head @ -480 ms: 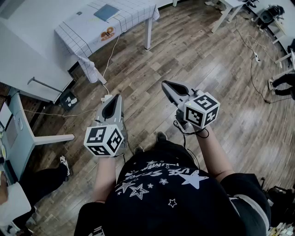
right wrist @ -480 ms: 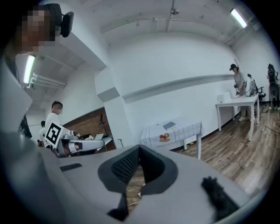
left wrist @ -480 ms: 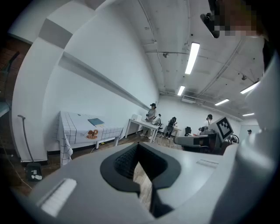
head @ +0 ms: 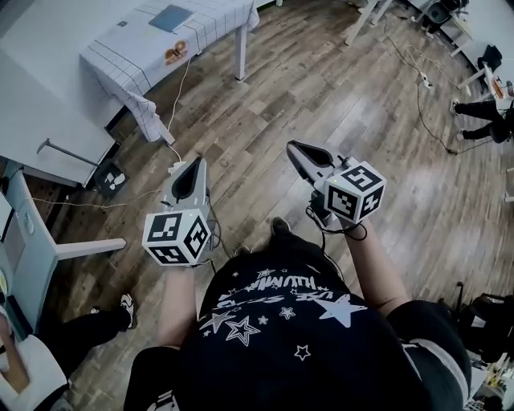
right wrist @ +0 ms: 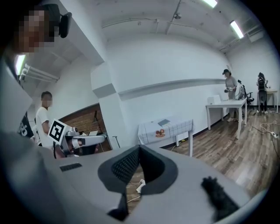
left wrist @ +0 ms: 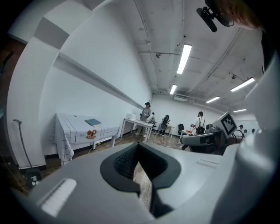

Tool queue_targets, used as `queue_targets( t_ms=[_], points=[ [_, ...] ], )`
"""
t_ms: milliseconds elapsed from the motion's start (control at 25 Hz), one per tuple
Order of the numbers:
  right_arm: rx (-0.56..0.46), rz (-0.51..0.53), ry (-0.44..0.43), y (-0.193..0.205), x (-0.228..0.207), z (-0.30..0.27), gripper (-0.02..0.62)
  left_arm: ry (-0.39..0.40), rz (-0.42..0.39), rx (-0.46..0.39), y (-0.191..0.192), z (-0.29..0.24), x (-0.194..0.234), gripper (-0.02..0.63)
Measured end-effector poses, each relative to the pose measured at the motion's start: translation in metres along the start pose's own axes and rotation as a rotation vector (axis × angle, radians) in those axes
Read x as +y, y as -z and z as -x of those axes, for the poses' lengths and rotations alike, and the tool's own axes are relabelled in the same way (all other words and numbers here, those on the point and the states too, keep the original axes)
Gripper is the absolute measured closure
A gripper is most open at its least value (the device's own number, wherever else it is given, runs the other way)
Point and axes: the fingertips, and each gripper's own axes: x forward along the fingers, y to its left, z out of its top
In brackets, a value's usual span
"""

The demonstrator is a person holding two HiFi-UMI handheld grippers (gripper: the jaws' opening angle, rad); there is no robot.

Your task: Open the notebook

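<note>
Left gripper (head: 195,161) – jaws pressed together, nothing between them. Right gripper (head: 294,147) – same: jaws meet at the tips and hold nothing. Both are held out in front of the person at about waist height, pointing slightly down over bare brown wood-plank floor (head: 321,88).

The flat blue-grey rectangular notebook (head: 171,17) lies on the table with the white grid-checked cloth (head: 132,64), up against the white wall, well apart from both grippers. A small orange-brown object (head: 174,53) sits near it on the cloth. The cover looks flat and closed, though at this range it's too small to be sure.

Progress: nothing done, by my read – no contact and the table is out of reach. Left to do: close the gap to the table, open the jaws, catch the cover edge and fold it back, probably with the other gripper pinning the book.
</note>
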Motion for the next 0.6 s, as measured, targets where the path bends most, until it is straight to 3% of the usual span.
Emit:
queue_targets(
  t_ms=[280,440,600],
  points=[
    [-0.002,-0.002,-0.017,0.004,0.031,-0.009,0.58,0.002,-0.009,0.012,0.009,0.026,0.01,0.598],
    [-0.058,-0.044,-0.043,0.001,0.043,-0.011,0.578,-0.017,0.019,0.021,0.018,0.04,0.024,0.598],
    [-0.072,-0.068,-0.015,0.0,0.039,-0.005,0.578,-0.017,0.024,0.012,0.021,0.052,0.025,0.598]
  ],
)
